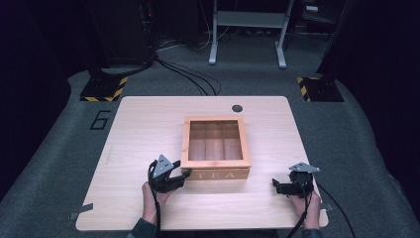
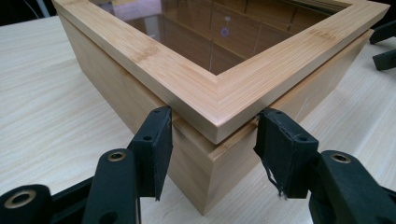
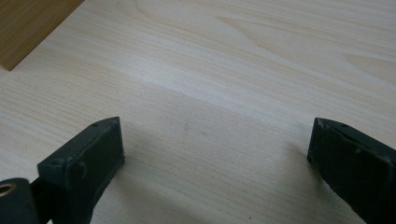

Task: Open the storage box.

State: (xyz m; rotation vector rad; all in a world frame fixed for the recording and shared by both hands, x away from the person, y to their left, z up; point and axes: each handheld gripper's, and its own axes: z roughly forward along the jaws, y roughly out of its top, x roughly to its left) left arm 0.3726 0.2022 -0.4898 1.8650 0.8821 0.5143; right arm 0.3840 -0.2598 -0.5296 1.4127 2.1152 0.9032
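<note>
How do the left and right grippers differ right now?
The left gripper straddles the near left corner of the tea box, its pads at the lid's edge; the right gripper stands wide open over bare table, apart from the box. Both sit low near the table's front edge.

The tea box (image 1: 216,148) is showing honey-toned bamboo grain — white "TEA" lettering in front; the table (image 1: 143,124) is showing pale wood — the grippers' jaws black.
</note>
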